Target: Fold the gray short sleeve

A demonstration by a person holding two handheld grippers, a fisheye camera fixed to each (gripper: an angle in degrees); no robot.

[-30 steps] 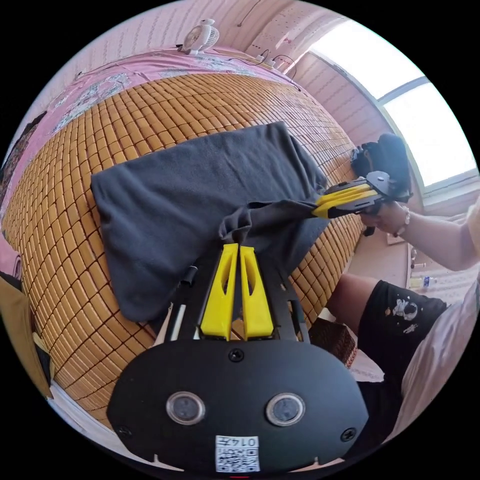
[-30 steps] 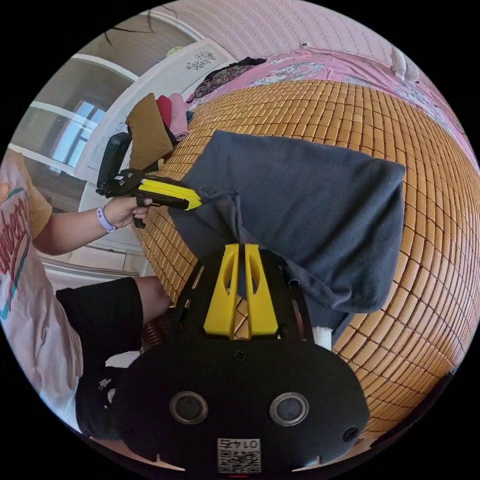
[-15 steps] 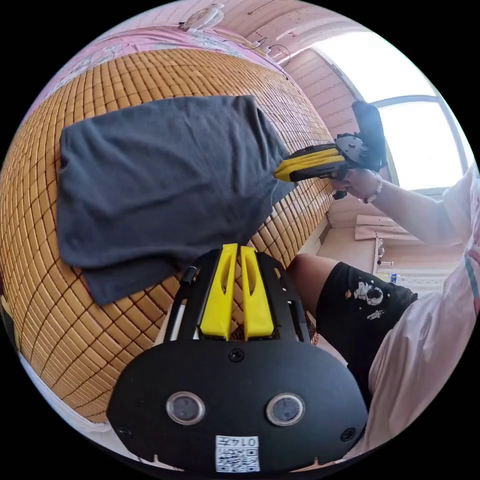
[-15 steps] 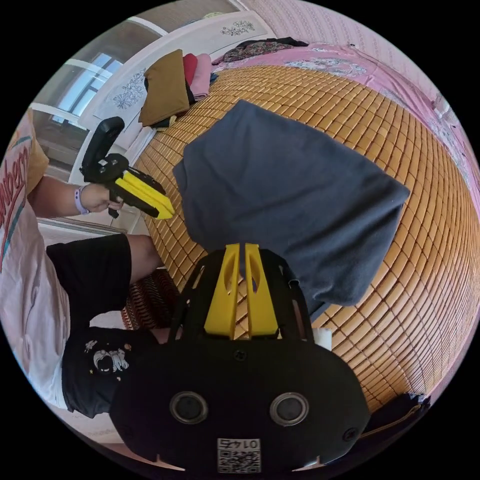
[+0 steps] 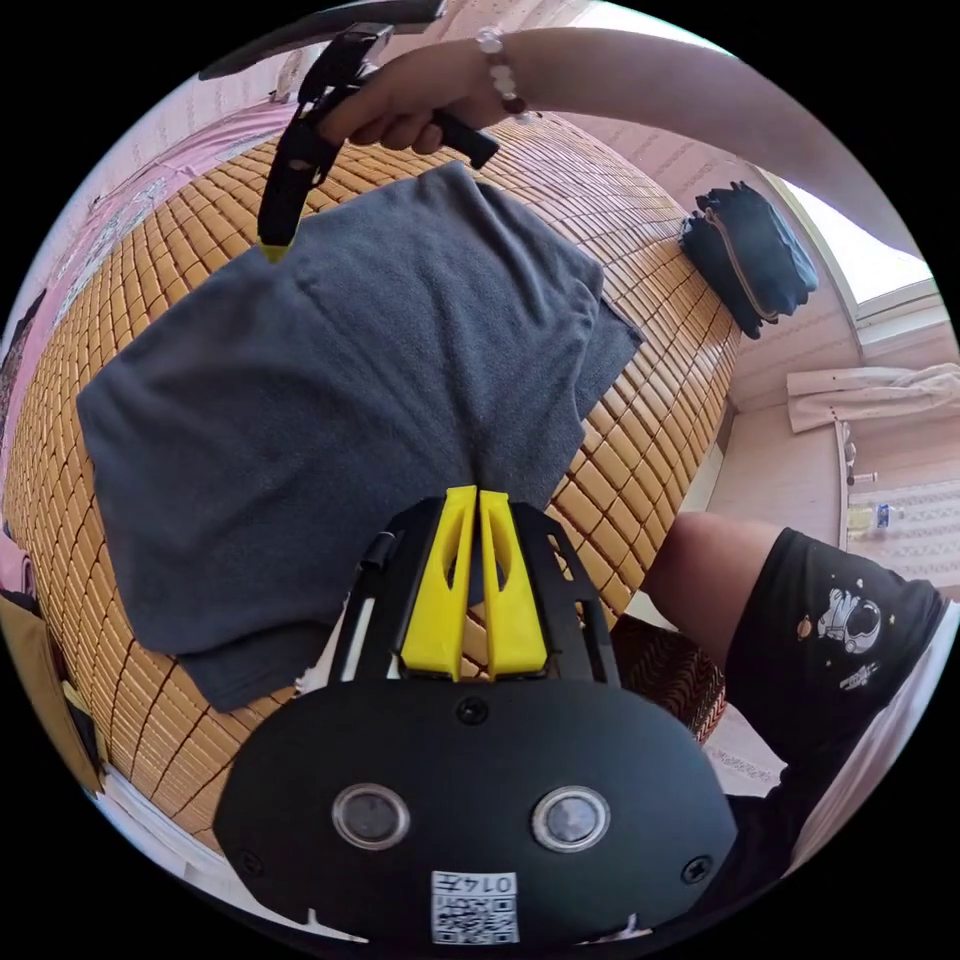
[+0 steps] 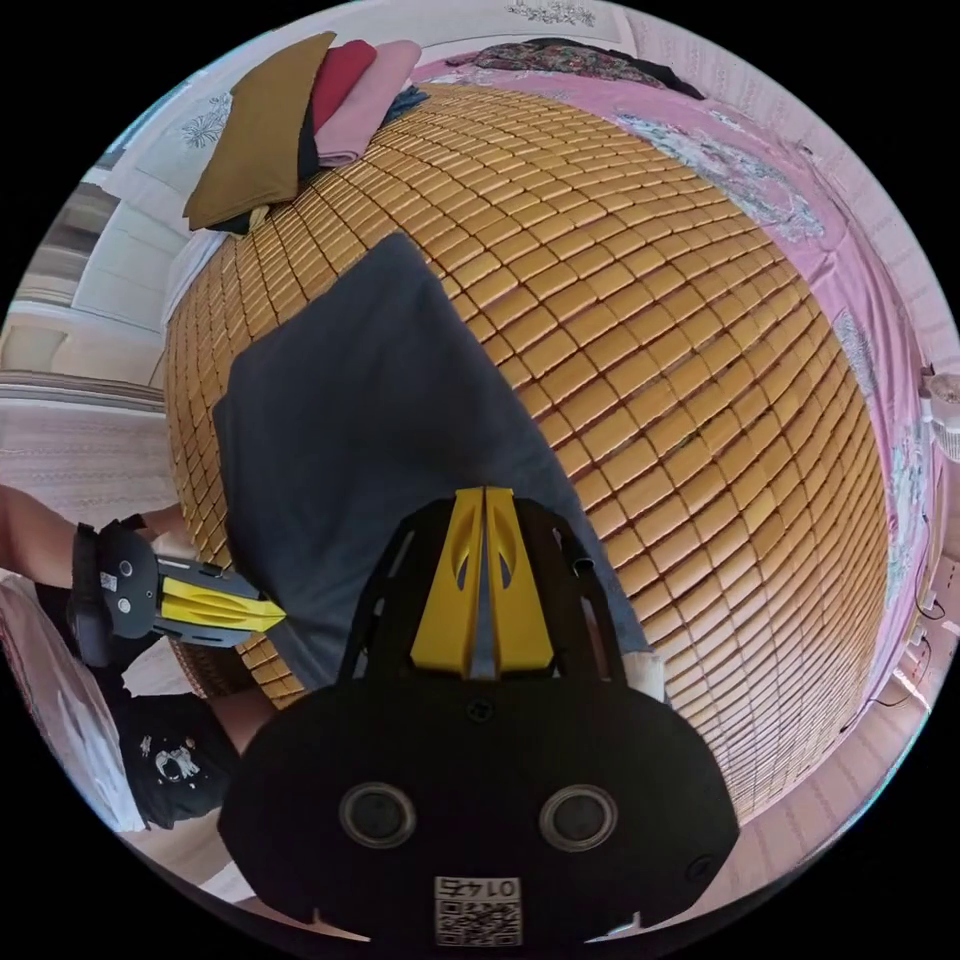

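Gray, soft-looking fabric, the folded short-sleeve shirt point(image 5: 350, 400), lies flat on the golden bamboo-tile mat point(image 5: 640, 430) that covers the bed. Half a second ago the left gripper's yellow jaws stood off the near edge of the cloth with mat showing between them; now the left gripper point(image 5: 478, 492) has its jaw tips at the shirt's near edge, the jaws drawn nearly together with gray cloth seen in the slit between them, though whether both press on it cannot be told. In the right gripper view the left gripper point(image 6: 272, 622) shows from the side, its tips touching the shirt's near edge.

The right gripper has also shifted: before, it was at the shirt's side edge by the window; now in the left gripper view it point(image 5: 272, 245) reaches down over the far part of the shirt, held by a hand point(image 5: 400, 95), its yellow tip touching the cloth. In its own view the right gripper point(image 6: 484, 492) has its jaws closed to a thin slit, with a strip of gray between them and the shirt point(image 6: 370, 420) spread just ahead and beneath.

Folded brown, red and pink clothes point(image 6: 290, 110) sit stacked at the mat's far corner, well apart from the shirt. A dark blue bag point(image 5: 750, 255) rests on the mat's edge.
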